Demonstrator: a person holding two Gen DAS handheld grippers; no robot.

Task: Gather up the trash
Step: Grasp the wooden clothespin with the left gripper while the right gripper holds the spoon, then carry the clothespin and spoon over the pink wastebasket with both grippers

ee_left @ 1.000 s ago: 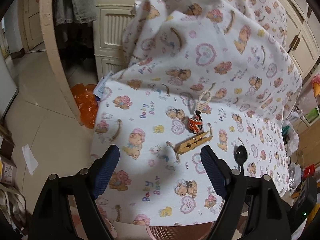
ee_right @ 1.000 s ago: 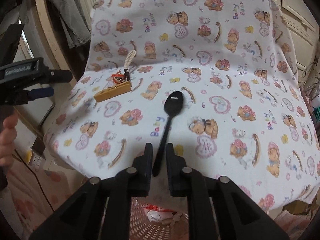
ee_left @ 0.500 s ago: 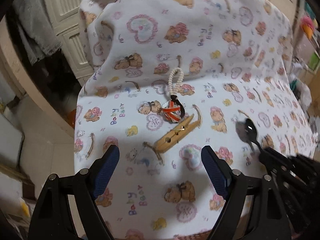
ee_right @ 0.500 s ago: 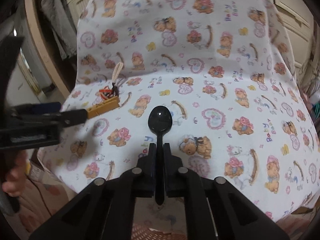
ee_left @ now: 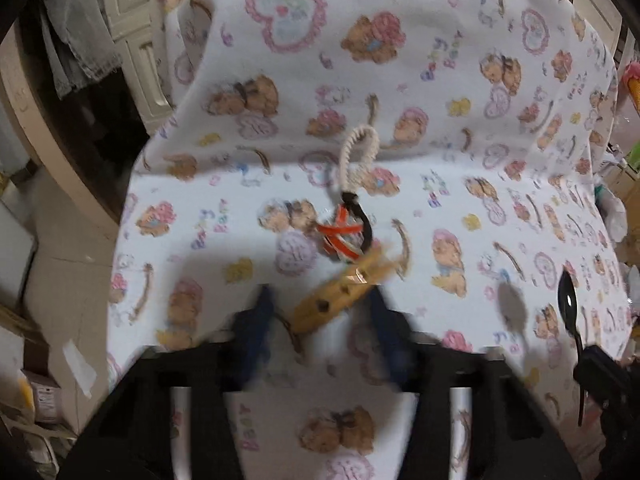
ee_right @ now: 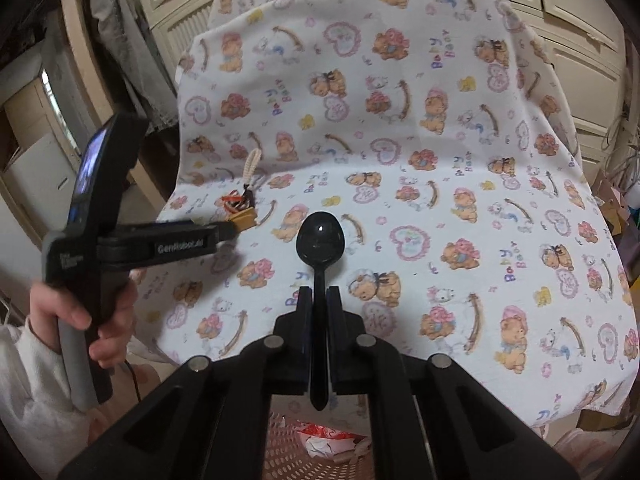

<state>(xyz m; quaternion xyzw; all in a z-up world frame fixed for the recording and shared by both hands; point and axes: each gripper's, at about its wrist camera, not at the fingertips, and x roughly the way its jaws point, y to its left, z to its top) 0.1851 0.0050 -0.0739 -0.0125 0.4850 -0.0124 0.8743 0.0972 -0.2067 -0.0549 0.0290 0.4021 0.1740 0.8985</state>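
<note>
A wooden clothespin (ee_left: 340, 294) with an orange-and-black cord charm (ee_left: 344, 232) lies on the bear-print cloth (ee_left: 400, 80). My left gripper (ee_left: 320, 316) is partly closed, its blurred blue fingers (ee_left: 256, 320) on either side of the clothespin's near end; contact is unclear. My right gripper (ee_right: 319, 320) is shut on the handle of a black plastic spoon (ee_right: 320, 240) and holds it above the cloth. The spoon also shows at the right of the left wrist view (ee_left: 568, 304). The clothespin shows small in the right wrist view (ee_right: 245, 218), at the tip of the left gripper (ee_right: 228, 232).
A pink mesh basket (ee_right: 292, 452) with trash in it stands below the cloth's front edge. Cream cabinets (ee_right: 580, 40) stand behind. Grey clothes (ee_left: 76, 48) hang at the left. Cluttered boxes and bags (ee_left: 624, 208) are at the right.
My left gripper has moved forward to the clothespin and its fingers have closed in around it. My right gripper has lifted the spoon off the cloth.
</note>
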